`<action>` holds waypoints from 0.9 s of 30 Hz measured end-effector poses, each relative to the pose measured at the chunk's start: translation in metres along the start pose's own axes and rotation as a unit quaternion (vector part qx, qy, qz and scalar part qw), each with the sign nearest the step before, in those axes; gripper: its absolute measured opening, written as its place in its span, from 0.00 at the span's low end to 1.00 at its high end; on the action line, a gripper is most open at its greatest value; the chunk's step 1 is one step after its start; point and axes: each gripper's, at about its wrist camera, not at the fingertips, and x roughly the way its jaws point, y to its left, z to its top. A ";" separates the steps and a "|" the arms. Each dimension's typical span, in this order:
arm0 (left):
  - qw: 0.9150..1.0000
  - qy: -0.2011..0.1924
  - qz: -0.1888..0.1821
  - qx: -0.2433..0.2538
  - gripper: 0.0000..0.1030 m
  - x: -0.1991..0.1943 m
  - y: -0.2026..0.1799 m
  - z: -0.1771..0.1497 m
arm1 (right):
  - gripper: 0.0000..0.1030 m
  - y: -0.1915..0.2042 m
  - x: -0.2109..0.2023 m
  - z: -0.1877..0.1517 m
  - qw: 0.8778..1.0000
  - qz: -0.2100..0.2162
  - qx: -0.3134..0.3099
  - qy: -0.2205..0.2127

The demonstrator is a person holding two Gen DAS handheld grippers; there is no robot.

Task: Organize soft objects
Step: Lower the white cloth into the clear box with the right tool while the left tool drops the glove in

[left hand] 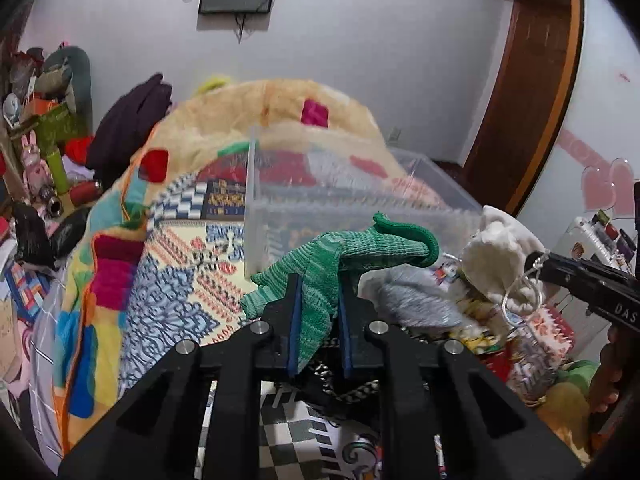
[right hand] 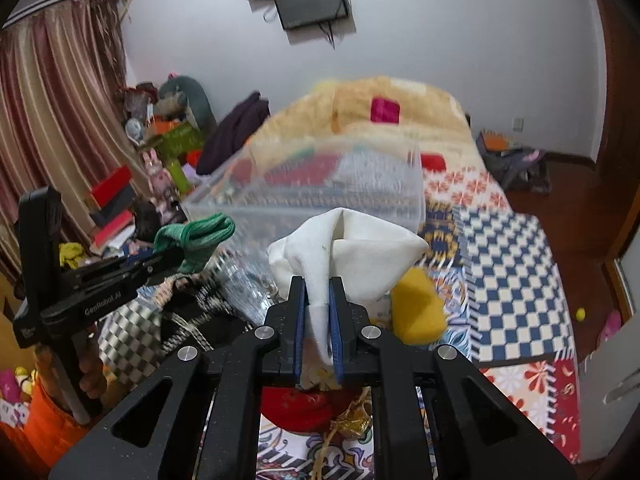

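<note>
Left gripper (left hand: 318,300): its two fingers are pressed together on the green knitted cloth (left hand: 340,256), which hangs lifted in the air above the bed.
Green knitted cloth: it rises toward 1 o'clock from the fingers; one end curls over, the other end droops at 9 o'clock.
Right gripper (right hand: 318,300): closed tightly on the white cloth (right hand: 352,256), also held up above the bed.
White cloth: it opens wide above the fingertips, toward 12 and 2 o'clock.
Clear plastic box (left hand: 360,196): it stands on the patterned bedcover (left hand: 180,264), just behind both cloths, at 12 o'clock from each gripper.
Yellow soft object (right hand: 416,308): at 3 o'clock, beside the right gripper's fingers.
</note>
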 end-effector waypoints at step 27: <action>0.999 -0.020 -0.005 0.046 0.15 0.051 -0.001 0.097 | 0.10 -0.012 0.055 0.083 0.999 -0.006 -0.012 -0.042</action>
